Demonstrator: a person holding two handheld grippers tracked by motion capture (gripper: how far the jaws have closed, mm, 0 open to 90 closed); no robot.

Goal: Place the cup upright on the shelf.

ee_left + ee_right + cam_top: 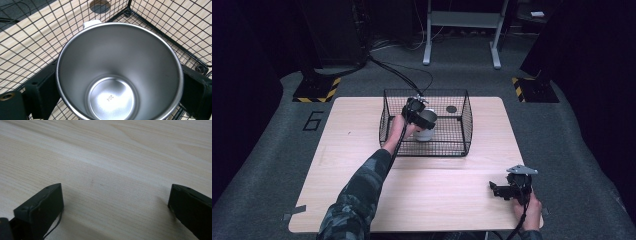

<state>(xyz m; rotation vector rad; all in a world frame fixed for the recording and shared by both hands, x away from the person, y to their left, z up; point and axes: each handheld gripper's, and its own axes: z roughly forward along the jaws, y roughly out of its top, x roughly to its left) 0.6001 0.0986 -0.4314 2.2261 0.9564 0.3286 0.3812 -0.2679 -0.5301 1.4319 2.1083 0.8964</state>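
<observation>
Inside the wire basket [467, 120] (mesh all round), left gripper [416, 114] clasps steel cup [120, 72].

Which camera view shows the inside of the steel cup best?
The left gripper view: it looks straight down into the steel cup, so its shiny wall and stamped bottom are clear, with the left gripper jaws on both sides. The high view shows the cup small inside the wire basket. The right gripper view shows bare table.

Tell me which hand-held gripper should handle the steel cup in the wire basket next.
Left. The left hand-held gripper already has its jaws on either side of the steel cup inside the wire basket. The right hand-held gripper is open over bare table, far from it.
</observation>
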